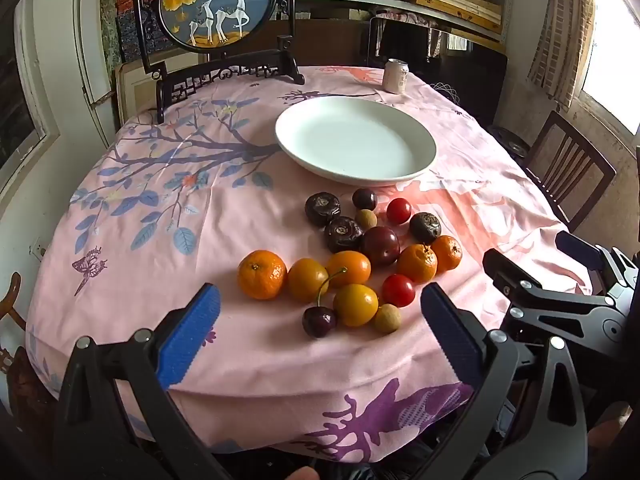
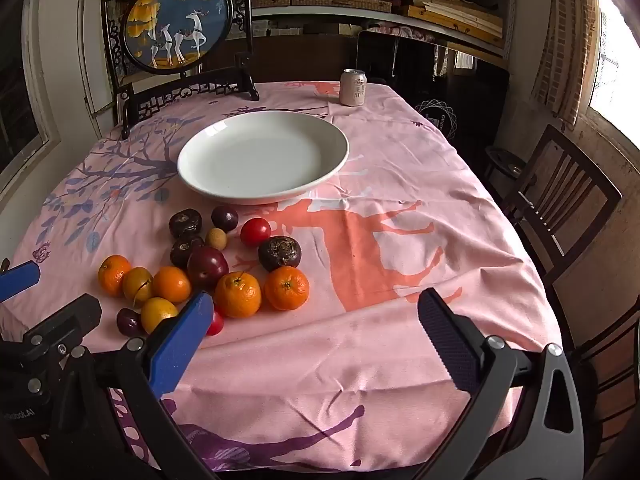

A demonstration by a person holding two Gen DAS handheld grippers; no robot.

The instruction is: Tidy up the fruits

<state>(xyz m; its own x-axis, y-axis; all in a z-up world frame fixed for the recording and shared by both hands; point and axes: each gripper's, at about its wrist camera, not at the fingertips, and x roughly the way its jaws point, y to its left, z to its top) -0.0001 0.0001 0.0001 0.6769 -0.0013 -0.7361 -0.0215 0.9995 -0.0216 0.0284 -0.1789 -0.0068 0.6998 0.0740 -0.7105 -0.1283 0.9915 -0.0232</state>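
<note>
Both claws stood wide apart with nothing between their ribbed blue pads: the left claw hung over the near edge of the fruit pile, and the right claw hung over bare cloth to the right of it. Neither touched a fruit.

The bench was draped in a soft, creased pink cloth printed with purple branches and blue leaves. On it lay a loose cluster of fruit — dimpled orange mandarins, smooth yellow-orange plums, a glossy dark cherry with a long curved stem, shiny red cherry tomatoes, small rough tan longans, a dark red plum and squat, dark, wrinkled fruits. Most touched a neighbour.

Just beyond the cluster sat a broad, shallow white plate — smooth, glazed, round, with nothing on it. Farther back stood an upright metal drink can and a round painted panel in a carved dark wooden stand.
</note>
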